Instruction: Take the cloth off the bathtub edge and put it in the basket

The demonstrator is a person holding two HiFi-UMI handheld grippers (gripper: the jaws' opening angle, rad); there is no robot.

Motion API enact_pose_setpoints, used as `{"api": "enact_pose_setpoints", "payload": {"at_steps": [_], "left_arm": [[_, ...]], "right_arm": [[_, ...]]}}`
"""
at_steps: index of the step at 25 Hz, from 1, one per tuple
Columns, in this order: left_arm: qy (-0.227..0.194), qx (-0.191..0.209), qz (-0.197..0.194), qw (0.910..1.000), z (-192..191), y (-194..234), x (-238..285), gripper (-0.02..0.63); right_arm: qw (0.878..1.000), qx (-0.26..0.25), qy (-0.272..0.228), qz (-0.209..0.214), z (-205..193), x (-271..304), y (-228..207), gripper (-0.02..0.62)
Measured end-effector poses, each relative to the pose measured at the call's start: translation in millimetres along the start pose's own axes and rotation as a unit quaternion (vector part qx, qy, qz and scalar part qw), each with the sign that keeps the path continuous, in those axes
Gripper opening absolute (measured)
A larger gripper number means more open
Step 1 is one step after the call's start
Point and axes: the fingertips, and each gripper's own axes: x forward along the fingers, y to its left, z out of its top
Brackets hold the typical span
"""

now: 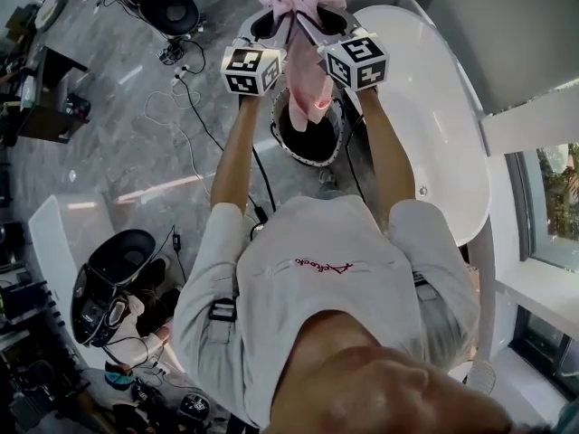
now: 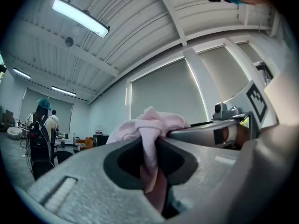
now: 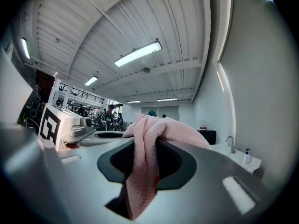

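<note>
I hold a pink cloth (image 1: 308,80) up in the air with both grippers, close side by side. In the head view it hangs down over the dark round basket (image 1: 291,138), which stands on the floor beside the white bathtub (image 1: 432,107). The left gripper (image 1: 274,12) is shut on one bunched end of the cloth (image 2: 150,125), which pokes out past the left gripper's (image 2: 152,141) tips. The right gripper (image 1: 318,10) is shut on the other end, and the cloth (image 3: 145,167) drapes down between the right gripper's (image 3: 145,141) jaws. Both gripper views point up at the ceiling.
Cables (image 1: 185,107) run over the grey marble floor left of the basket. A black chair (image 1: 170,7) stands at the top and a black bag (image 1: 118,269) with clutter lies at the lower left. A window (image 1: 547,206) is on the right.
</note>
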Motion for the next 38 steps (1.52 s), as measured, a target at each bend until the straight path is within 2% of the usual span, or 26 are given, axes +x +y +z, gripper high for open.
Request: {"api": "enact_pose_setpoints", "payload": {"at_steps": [18,24,38], "left_arm": [[0.045,-0.012,0.063,0.9969,-45,34,57,0.058],[0.059,-0.025,0.086,0.9943,-72,50,49,0.058],[0.095,-0.076,0.063,0.9905,-138,71,25,0.058]], "right_arm": [[0.997,0.027,0.021,0.068,-41,48,-55,0.109],[0.995,0.029,0.036,0.085,-65,66,-47,0.109],[0.993,0.059,0.082,0.066,-129,88,-21,0.109]]}}
